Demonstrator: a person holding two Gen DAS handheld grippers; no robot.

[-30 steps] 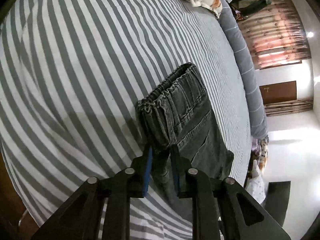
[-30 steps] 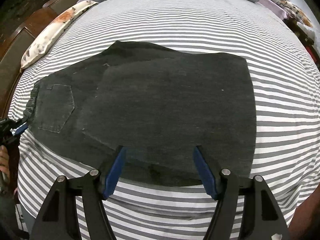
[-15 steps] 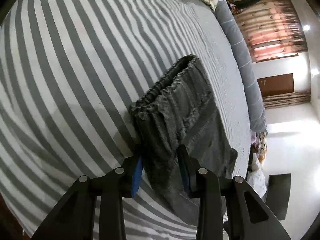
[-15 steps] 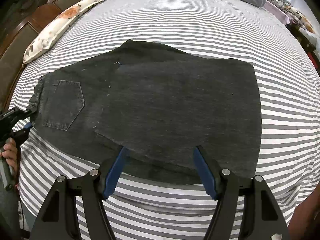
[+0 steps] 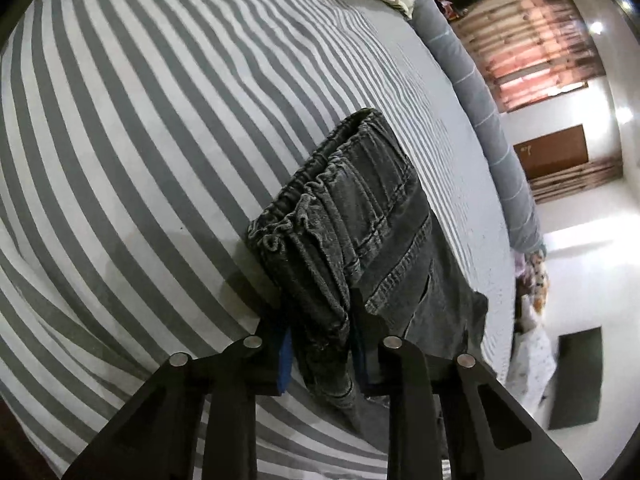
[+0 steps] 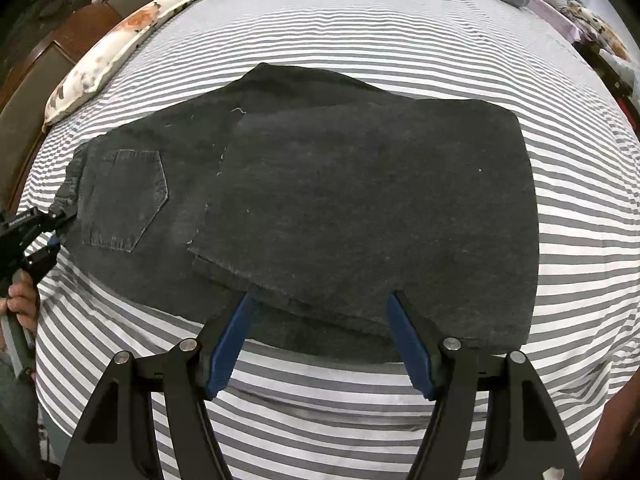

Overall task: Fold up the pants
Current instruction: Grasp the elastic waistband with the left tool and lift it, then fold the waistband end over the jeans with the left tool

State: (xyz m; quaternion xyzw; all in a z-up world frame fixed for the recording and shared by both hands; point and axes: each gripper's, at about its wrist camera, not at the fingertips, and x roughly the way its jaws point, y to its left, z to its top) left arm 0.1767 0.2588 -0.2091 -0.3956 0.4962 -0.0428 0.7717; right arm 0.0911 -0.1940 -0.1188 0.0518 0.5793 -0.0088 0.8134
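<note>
Left wrist view: the left tool (image 5: 320,344) grips the gathered elastic waistband (image 5: 320,208) of the dark denim pants (image 5: 384,240) at the near corner; its jaws have just been closing and now stand narrow, with the bunched fabric pinched between them. The pants lie on the striped bed sheet (image 5: 160,140), with a grey bolster (image 5: 480,112) along the far edge of the bed. Right wrist view: the pants (image 6: 340,200) lie flat across the bed sheet (image 6: 360,20), already doubled, with the leg ends folded back over the seat so that a raw hem edge runs diagonally beside the back pocket (image 6: 128,196). The right tool (image 6: 320,316) stands wide at the near edge of the garment, both pads resting at the fabric border and holding nothing. The left tool (image 6: 52,224) shows at the left margin, at the waistband end, carried by a hand (image 6: 22,300). Step in hand: securing the waistband for the next fold. The next move likely calls for the right tool to close on the near edge, then both tools to lift together and carry the waistband end across toward the folded end, keeping the layers aligned.
</note>
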